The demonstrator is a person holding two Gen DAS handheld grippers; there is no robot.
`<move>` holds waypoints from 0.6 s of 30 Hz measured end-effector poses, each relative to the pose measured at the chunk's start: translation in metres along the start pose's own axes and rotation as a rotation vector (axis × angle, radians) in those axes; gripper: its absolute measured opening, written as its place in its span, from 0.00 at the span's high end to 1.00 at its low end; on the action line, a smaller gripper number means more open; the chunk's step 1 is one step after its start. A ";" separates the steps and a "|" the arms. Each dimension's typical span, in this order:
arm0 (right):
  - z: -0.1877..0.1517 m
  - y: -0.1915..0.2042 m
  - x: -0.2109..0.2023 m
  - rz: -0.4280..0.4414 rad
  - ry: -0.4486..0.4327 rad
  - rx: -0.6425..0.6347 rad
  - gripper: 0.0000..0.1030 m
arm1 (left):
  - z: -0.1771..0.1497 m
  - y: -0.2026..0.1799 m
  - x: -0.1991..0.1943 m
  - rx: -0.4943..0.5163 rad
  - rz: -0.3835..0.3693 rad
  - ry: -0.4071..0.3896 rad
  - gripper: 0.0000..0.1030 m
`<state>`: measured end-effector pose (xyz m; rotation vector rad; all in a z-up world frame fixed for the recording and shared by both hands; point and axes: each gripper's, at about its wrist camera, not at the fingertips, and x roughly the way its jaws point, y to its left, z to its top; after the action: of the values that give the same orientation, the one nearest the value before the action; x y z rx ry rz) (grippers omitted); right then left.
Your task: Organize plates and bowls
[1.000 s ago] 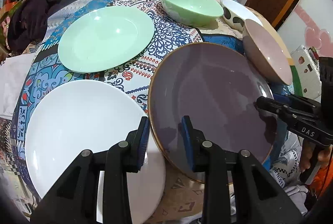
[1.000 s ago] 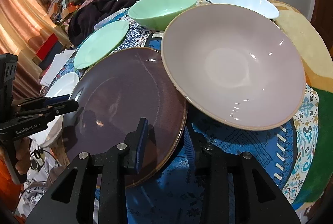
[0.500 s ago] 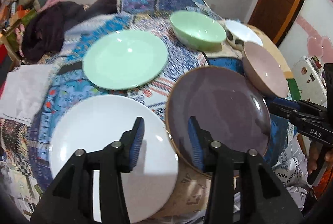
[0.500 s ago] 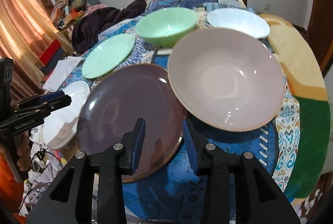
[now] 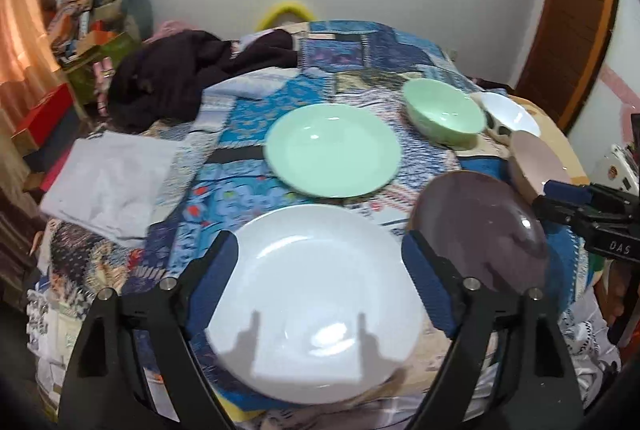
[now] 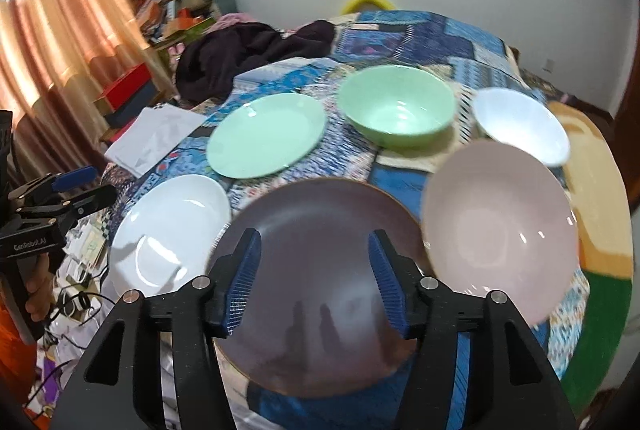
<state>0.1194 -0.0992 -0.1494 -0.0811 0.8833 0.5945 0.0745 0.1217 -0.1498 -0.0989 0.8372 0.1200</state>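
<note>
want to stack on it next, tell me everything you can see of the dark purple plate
The dark purple plate is round, glossy and shallow, ceramic by its look, with a thin tan rim. It lies flat and empty on the patterned cloth near the front edge, between the white plate and pink bowl. The open right hand-held gripper hovers over it.

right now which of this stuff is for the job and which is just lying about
For the job: white plate, green plate, purple plate, green bowl, white bowl, pink bowl.

Lying about: dark clothes, white cloth.
</note>
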 end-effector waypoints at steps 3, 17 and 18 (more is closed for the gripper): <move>0.008 0.015 0.012 0.023 0.013 -0.043 0.49 | -0.007 0.018 0.000 -0.030 0.025 0.016 0.16; 0.030 0.067 0.084 0.127 0.147 -0.167 0.49 | -0.061 0.090 0.024 -0.213 0.058 0.169 0.16; 0.031 0.069 0.089 0.134 0.157 -0.176 0.49 | -0.064 0.091 0.025 -0.219 0.054 0.176 0.17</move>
<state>0.1483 0.0087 -0.1840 -0.2317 0.9926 0.7994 0.0306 0.2043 -0.2145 -0.2960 1.0007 0.2568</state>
